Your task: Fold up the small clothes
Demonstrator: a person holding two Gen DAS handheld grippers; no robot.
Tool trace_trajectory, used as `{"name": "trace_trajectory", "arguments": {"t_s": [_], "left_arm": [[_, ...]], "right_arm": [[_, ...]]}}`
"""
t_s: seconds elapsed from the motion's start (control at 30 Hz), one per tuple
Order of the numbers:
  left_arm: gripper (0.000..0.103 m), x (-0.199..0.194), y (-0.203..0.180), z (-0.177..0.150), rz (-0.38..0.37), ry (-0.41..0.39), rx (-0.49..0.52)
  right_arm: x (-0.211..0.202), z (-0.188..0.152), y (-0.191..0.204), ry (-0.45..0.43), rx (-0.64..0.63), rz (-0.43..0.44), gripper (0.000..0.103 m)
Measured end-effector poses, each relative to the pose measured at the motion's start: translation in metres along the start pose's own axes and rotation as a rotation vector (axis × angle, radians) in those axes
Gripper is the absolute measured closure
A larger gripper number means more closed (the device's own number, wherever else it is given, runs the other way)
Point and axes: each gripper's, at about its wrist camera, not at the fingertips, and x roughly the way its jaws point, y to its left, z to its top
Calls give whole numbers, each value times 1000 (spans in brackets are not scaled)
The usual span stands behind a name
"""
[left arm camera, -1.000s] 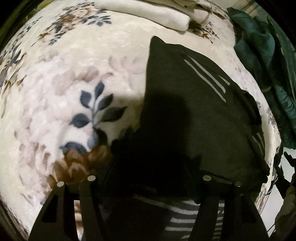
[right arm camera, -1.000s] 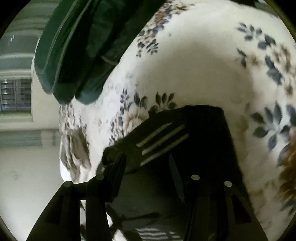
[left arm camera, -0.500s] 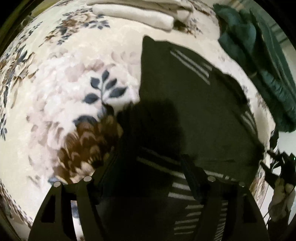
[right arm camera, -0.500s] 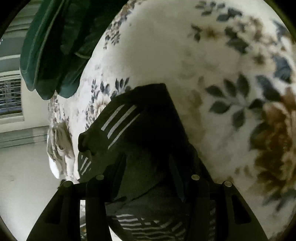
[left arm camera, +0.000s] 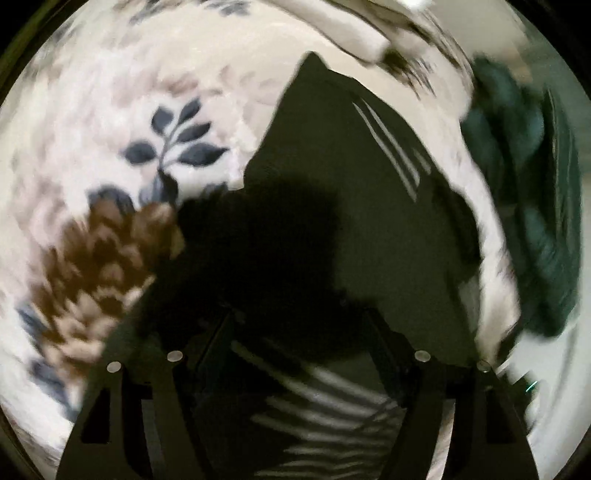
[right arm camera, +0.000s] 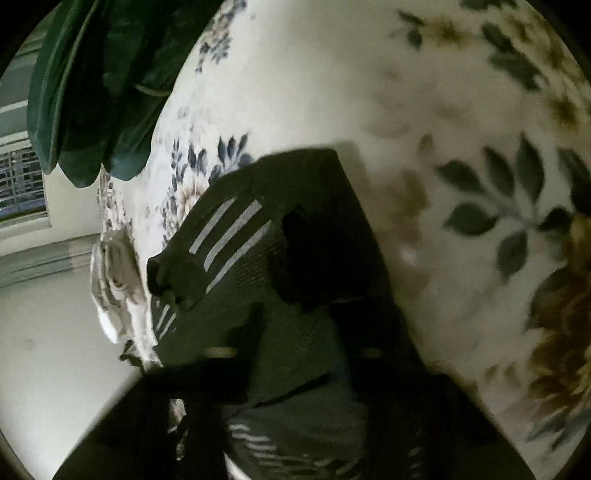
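The black striped shorts (left arm camera: 332, 192) lie mid-frame on the flowery blanket (left arm camera: 92, 155). The left gripper (left arm camera: 295, 347) and right gripper (right arm camera: 291, 354) look spread; grasp unclear. Loose cloth might slide and spoil the fold.

I'm seeing one black garment (left arm camera: 332, 206) with white stripes, lying centre; one dark green cloth pile (left arm camera: 524, 206) sitting far right; one folded white item (left arm camera: 354, 33) lying far; one floral blanket (left arm camera: 110, 110) underneath; two grippers.
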Motion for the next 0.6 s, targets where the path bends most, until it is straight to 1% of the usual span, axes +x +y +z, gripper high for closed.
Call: {"name": "trace_trajectory", "arguments": {"t_s": [0.03,0.07,0.1,0.13,0.17,0.23,0.33,0.37,0.4,0.43,0.47,0.5,0.53,0.57,0.6], "left_arm": [[36,-1,3,0,-19,-11,-20],[39,-1,7,2,-41,-36,-41],[71,-3,8,3,-46,-48,-44],[92,-1,8,4,-35,-53,-42],[99,0,10,6,-20,-56,-42],[99,-8,8,2,-43,-79,-30],[99,-24,4,-8,-21,-97,79],[98,-26,6,-12,-7,-91,107],[95,-25,10,-15,-7,-70,119],[93,-23,15,-16,-12,-50,118],[89,-20,21,-17,-12,-21,104],[82,-18,27,-17,-13,-7,84],[76,-21,34,-20,-34,-3,61],[72,-24,42,-21,-83,-12,33],[57,-29,48,-21,-112,-25,11]], "right_arm": [[-3,-2,5,-11,-15,-4,97],[-11,-6,10,-35,-16,17,97],[-18,-9,14,-45,-13,42,97],[-26,-12,20,-49,-15,63,98],[-34,-16,24,-57,-19,74,98],[-48,-23,30,-66,-34,55,98],[-59,-33,24,-52,-34,-27,98],[-55,-36,19,-13,-36,-94,98],[-46,-37,13,48,-34,-170,97],[-40,-38,7,89,-28,-220,96],[-35,-40,3,126,-20,-269,93],[-34,-41,4,136,-31,-295,91],[-35,-45,12,138,-54,-300,83],[-38,-50,29,129,-107,-295,67],[-40,-55,47,116,-157,-283,60]]}}
